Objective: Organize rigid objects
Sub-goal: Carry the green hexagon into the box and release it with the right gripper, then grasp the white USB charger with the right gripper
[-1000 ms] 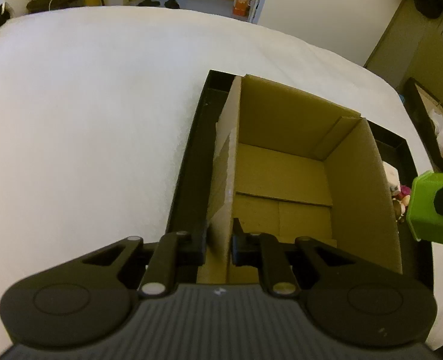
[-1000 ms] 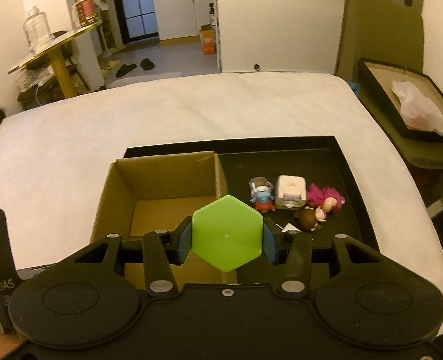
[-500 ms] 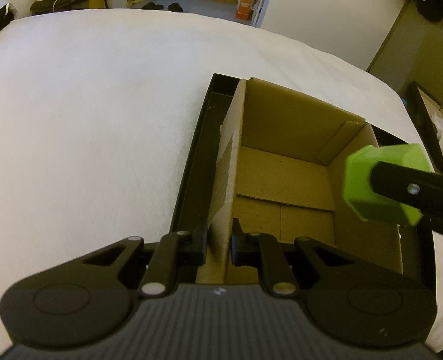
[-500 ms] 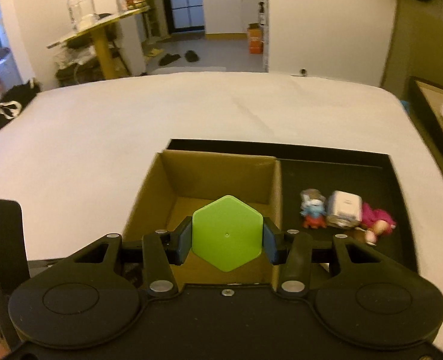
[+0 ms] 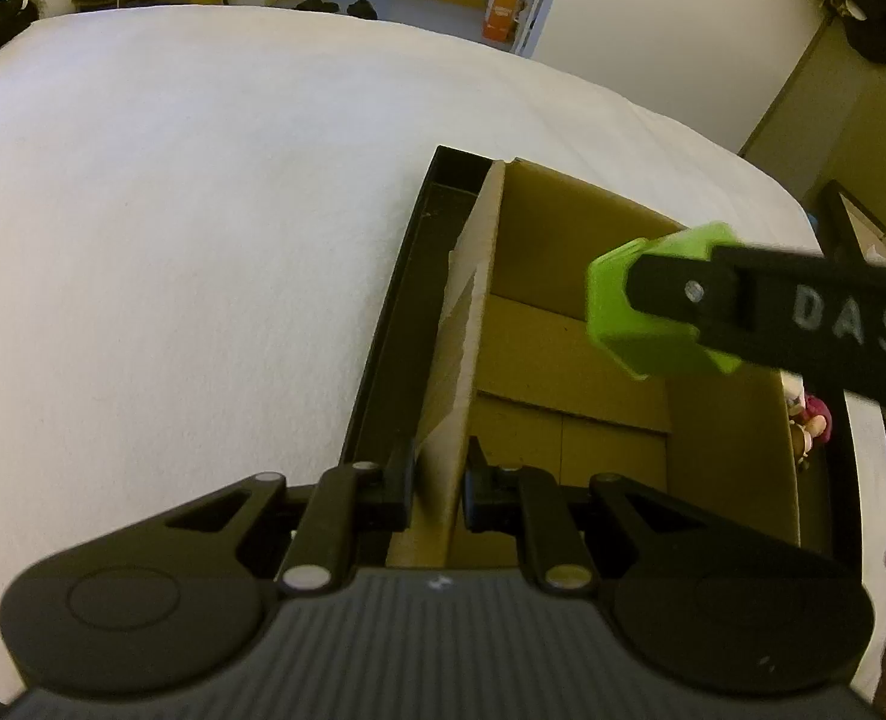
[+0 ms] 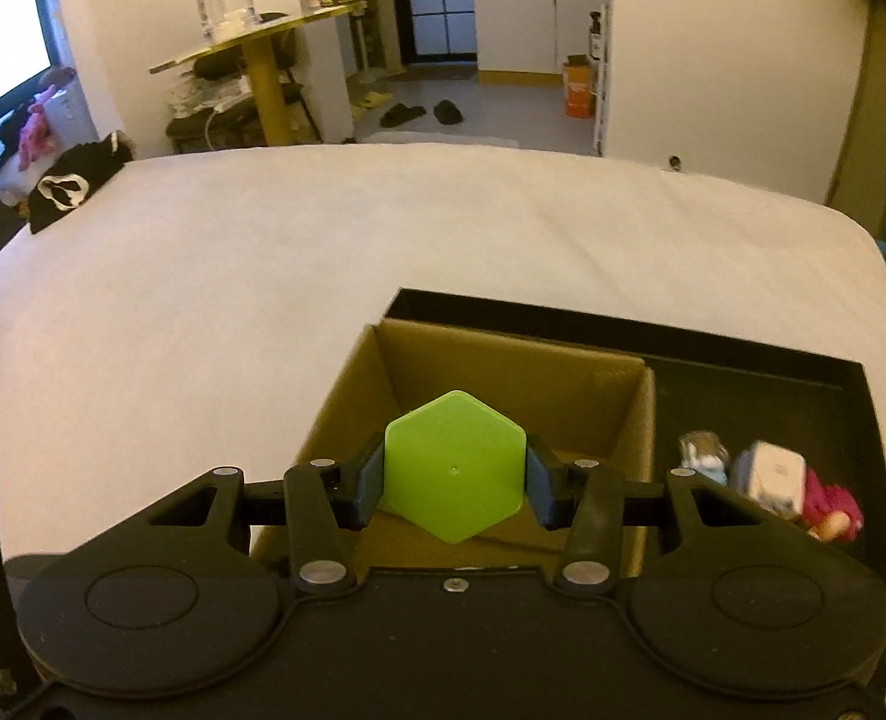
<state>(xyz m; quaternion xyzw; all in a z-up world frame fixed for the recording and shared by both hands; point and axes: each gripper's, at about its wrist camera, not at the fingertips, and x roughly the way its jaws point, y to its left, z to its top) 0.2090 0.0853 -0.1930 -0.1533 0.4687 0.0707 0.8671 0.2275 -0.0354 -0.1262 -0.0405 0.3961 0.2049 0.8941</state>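
Green hexagonal block (image 6: 455,465) carried over an open cardboard box (image 6: 563,372).

The right gripper (image 6: 454,483), clenched on the block, has swung in from the box's three o'clock side over the last second and now hangs above the bare box floor. The left gripper (image 5: 437,480) stays pinched on the box's nine o'clock wall, steadying it. Release looks close. Small toys (image 6: 767,477) wait on the black tray (image 6: 743,360) at three o'clock.

Left wrist view: set close behind cardboard box (image 5: 569,360), angled steeply down along its left wall. Right wrist view: set above box (image 6: 503,372), angled down, facing room beyond. Shared: box, black tray (image 5: 395,324), white surface (image 6: 263,276).
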